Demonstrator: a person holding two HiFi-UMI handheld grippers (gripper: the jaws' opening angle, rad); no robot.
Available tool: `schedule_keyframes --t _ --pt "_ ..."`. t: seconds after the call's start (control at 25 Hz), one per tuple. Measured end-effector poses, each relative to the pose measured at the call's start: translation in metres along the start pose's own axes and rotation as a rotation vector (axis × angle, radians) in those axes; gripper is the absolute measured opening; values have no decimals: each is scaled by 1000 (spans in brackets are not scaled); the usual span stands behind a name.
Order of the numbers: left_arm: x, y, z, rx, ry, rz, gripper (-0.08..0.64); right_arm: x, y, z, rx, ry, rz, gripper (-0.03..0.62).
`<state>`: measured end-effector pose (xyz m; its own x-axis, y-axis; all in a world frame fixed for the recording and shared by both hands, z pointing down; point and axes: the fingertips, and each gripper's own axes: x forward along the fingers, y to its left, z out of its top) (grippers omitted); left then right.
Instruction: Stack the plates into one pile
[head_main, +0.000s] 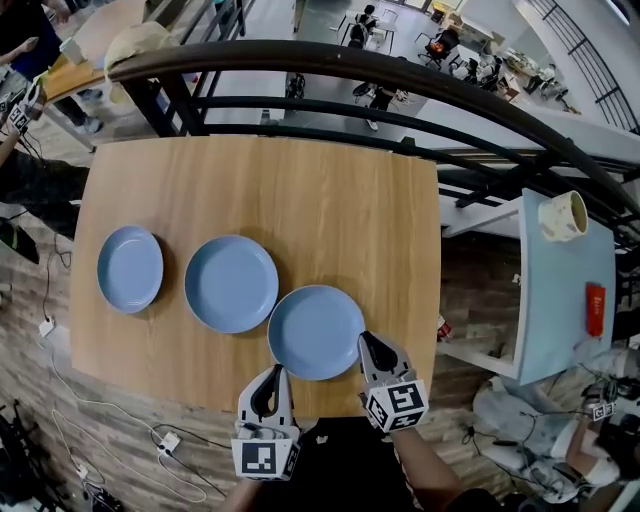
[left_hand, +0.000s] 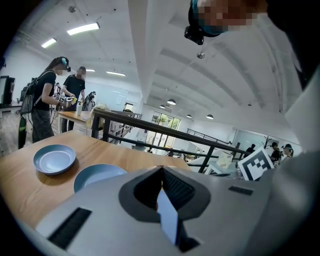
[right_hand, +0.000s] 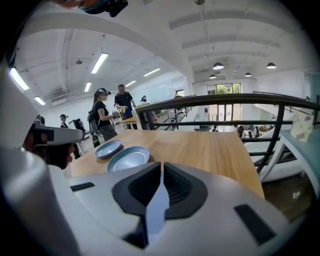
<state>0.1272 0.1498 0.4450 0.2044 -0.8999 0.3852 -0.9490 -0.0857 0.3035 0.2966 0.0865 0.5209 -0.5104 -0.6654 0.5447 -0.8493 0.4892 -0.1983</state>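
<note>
At edge of light wooden table, your left gripper & right gripper clamp round blue plate by rim: prob. stiff, slick, breakable.

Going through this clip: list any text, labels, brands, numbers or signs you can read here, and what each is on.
No readable text anywhere.
Cubes on the left gripper and right gripper: black-and-white square patterns only, no letters.
Red item on the side table: any print too small to read.
Near plate and the other two plates: plain.
</note>
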Motion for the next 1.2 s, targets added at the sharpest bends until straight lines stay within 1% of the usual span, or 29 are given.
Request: schedule_keyframes --t 0.28,0.4,0.6,0.92,1.2 --pt "13 -4 -11 -16 15 1 23 17 -10 -28 8 76 19 42" --pt "16 -6 -13 -13 18 -6 23 22 -17 -40 10 115 13 58" --pt "18 -7 -15 -15 27 -4 23 28 -24 -56 15 159 11 66" --pt "26 -7 -18 -28 37 1 23 40 -35 -77 27 222 9 84" --pt "37 -8 -17 -36 33 -10 23 50 -47 -93 28 279 -8 100"
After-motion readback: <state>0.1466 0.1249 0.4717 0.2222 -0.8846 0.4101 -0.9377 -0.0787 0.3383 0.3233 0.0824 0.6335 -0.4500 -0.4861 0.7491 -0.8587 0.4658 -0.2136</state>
